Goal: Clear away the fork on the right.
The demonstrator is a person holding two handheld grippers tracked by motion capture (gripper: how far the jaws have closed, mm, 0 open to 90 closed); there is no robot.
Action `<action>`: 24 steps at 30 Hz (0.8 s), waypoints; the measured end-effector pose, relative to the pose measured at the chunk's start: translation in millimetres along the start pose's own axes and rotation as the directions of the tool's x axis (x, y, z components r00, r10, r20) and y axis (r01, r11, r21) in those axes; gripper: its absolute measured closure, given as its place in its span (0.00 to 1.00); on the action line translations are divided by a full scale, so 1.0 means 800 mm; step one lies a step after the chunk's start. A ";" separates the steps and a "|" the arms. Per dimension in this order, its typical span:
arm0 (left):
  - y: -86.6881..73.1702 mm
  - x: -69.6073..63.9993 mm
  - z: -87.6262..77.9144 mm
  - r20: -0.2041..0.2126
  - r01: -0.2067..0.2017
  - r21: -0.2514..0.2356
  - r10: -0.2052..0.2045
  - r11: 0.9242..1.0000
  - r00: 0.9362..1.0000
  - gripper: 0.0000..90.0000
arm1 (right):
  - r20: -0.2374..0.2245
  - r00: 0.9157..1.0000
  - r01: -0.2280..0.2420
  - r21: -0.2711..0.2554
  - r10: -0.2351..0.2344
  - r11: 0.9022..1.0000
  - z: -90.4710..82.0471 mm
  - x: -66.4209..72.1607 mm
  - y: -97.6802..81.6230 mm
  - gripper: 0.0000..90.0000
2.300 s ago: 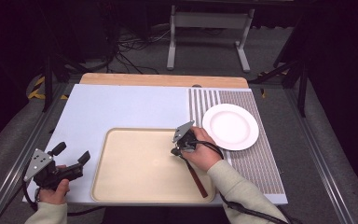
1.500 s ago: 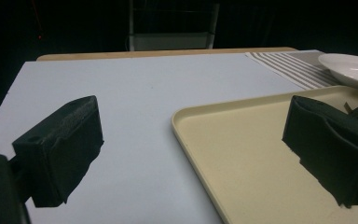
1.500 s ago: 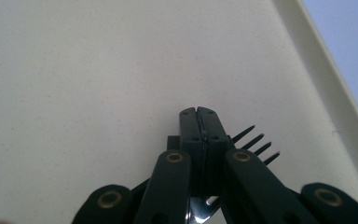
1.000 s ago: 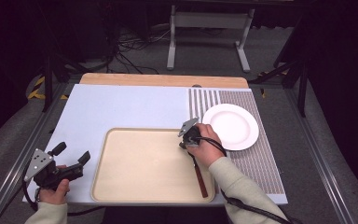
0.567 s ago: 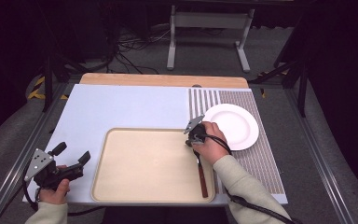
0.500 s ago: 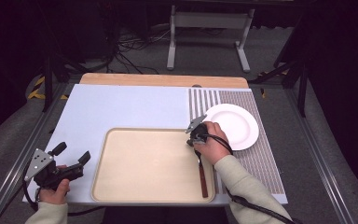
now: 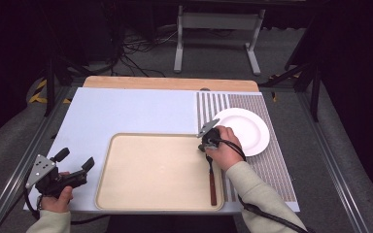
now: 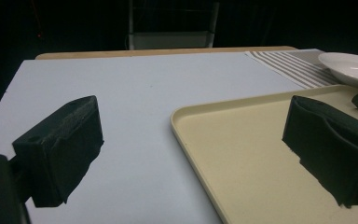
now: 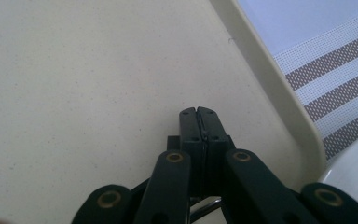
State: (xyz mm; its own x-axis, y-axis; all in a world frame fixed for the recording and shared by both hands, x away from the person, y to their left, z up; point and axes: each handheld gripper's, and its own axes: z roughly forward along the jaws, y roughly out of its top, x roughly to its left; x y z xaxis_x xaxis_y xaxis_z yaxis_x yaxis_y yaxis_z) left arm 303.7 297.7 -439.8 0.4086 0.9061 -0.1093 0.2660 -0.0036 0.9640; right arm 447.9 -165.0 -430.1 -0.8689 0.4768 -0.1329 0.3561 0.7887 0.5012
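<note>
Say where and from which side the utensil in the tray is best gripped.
Probably the utensil's brown handle, from above, jaws across its narrow width. It lies flat along the tray's right wall, which would block a side approach; its other end is hidden under the right hand-held gripper.

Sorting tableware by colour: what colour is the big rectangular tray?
Cream-beige, plain. The rectangular tray shows best in the high view.
</note>
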 end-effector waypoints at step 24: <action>0.000 -0.001 0.000 -0.002 -0.002 0.000 0.002 1.000 1.000 0.06 | -0.033 0.998 -0.063 -0.285 0.056 0.956 -0.063 0.018 0.003 0.20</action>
State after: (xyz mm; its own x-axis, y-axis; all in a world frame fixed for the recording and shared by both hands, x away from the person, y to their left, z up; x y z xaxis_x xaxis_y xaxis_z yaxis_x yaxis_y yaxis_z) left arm 303.7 296.8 -439.6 0.4075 0.9069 -0.1068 0.2649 -0.0054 0.9643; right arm 418.9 -175.9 -387.3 -0.8585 0.5072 -0.0760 0.2976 0.6133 0.7316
